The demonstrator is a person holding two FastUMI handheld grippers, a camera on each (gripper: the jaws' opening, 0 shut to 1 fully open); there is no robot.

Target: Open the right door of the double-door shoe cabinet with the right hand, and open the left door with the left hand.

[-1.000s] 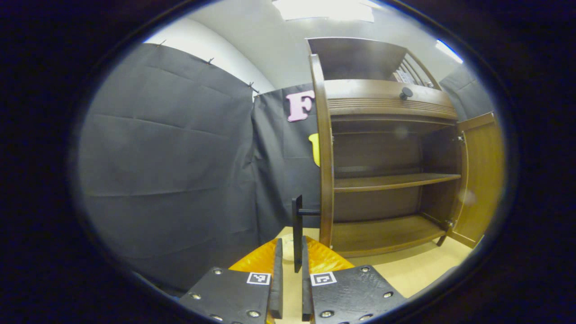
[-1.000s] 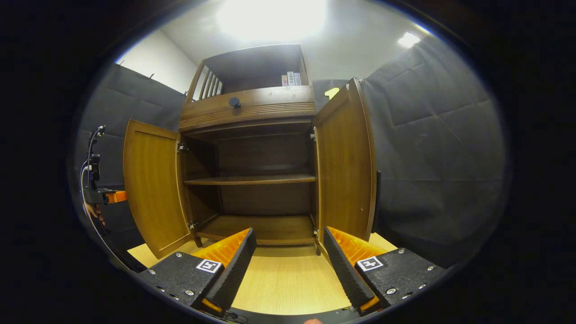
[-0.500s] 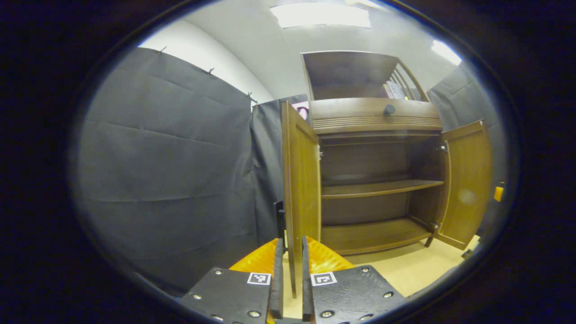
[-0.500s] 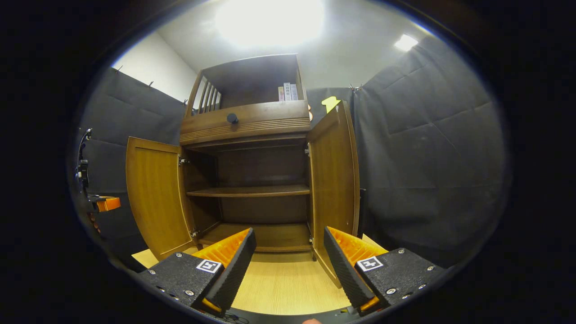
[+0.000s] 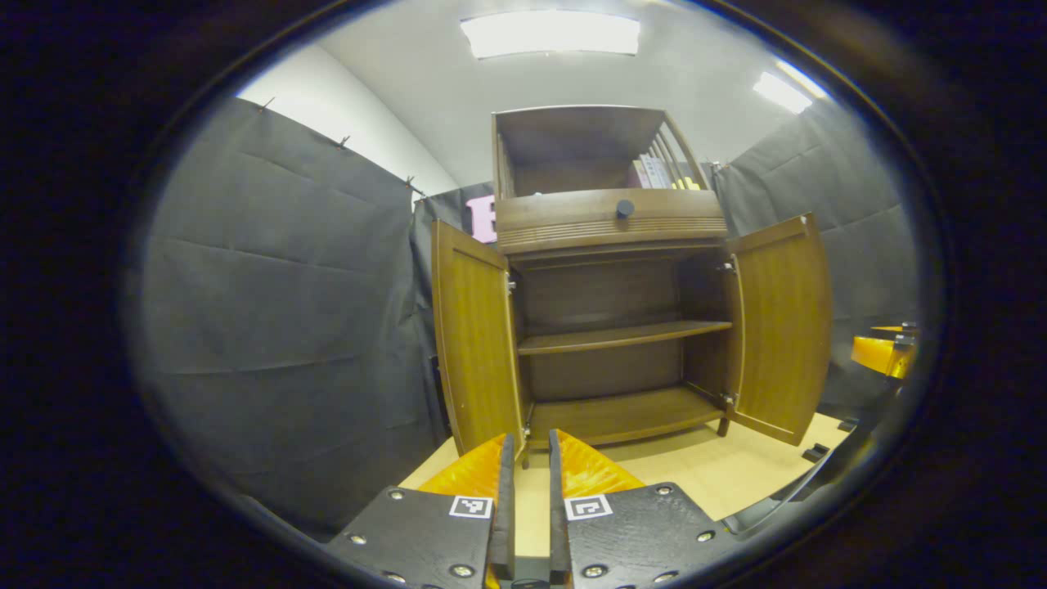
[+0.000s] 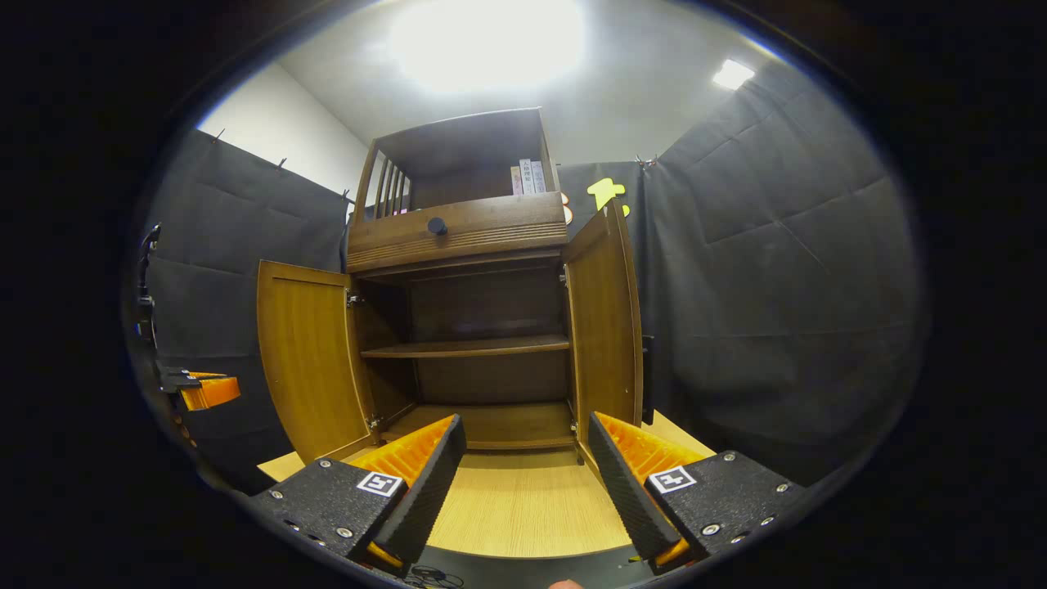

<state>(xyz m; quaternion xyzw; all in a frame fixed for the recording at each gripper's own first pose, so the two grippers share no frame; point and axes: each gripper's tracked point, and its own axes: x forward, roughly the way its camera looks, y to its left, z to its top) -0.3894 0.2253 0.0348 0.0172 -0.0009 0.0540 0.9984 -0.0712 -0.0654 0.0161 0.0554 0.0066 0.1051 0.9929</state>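
I see both brown wooden doors of the shoe cabinet [image 5: 609, 327] swung wide, left door [image 5: 476, 343] and right door [image 6: 607, 319], so the task looks done; my left gripper [image 5: 527, 499] is nearly closed on nothing, my right gripper [image 6: 527, 483] spread open and empty.

You're working in a booth hung with black cloth walls [image 5: 278, 311] — a white wall [image 6: 278, 123] rises behind them, ceiling lights [image 5: 550, 34] glare overhead, and pale wood flooring [image 6: 523, 507] lies below.
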